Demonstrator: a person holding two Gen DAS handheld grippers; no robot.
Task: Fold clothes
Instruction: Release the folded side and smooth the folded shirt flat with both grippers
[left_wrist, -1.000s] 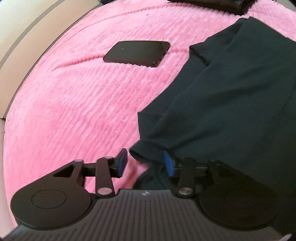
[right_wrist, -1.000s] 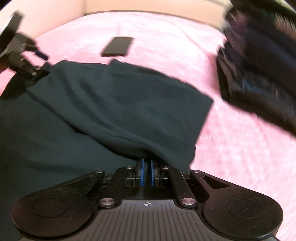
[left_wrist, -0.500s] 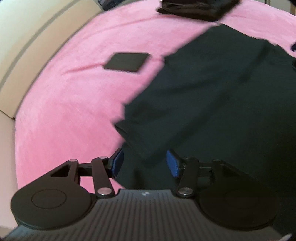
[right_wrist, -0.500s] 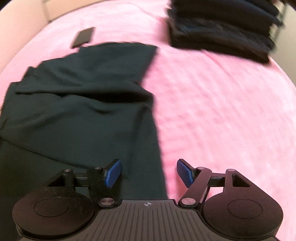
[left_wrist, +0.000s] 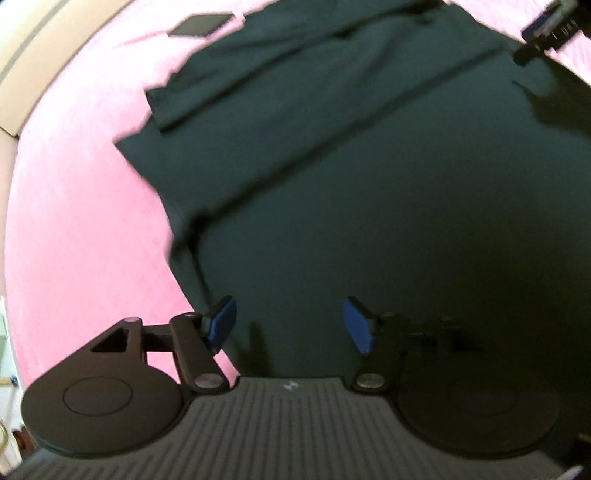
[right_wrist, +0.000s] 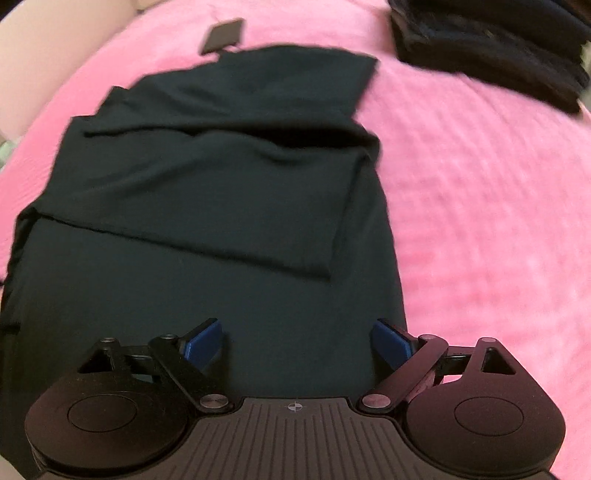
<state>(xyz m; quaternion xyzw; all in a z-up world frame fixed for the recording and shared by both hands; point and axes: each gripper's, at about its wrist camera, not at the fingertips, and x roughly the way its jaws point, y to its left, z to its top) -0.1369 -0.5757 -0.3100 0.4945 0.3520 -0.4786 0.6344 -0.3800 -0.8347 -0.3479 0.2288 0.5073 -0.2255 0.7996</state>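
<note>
A dark green garment (left_wrist: 369, 192) lies spread on the pink blanket (left_wrist: 81, 206), with its far part folded back over its body (right_wrist: 207, 192). My left gripper (left_wrist: 290, 325) hangs above the garment's near left edge; its jaws are opening and nothing is pressed between the blue pads. My right gripper (right_wrist: 297, 343) hovers over the garment's near right side, jaws opening wide, the cloth lying flat beneath and not pinched. In the left wrist view my right gripper's fingers (left_wrist: 546, 26) show at the top right corner.
A black phone (right_wrist: 223, 33) lies on the blanket beyond the garment's far corner, also visible in the left view as the phone (left_wrist: 201, 26). A stack of folded dark clothes (right_wrist: 491, 44) sits at the far right. A pale wall or bed edge (left_wrist: 22, 74) borders the blanket on the left.
Both grippers let go of the garment's edge, leaving it folded over itself. The right one went from shut to wide open; both pulled back toward the garment's near end.
</note>
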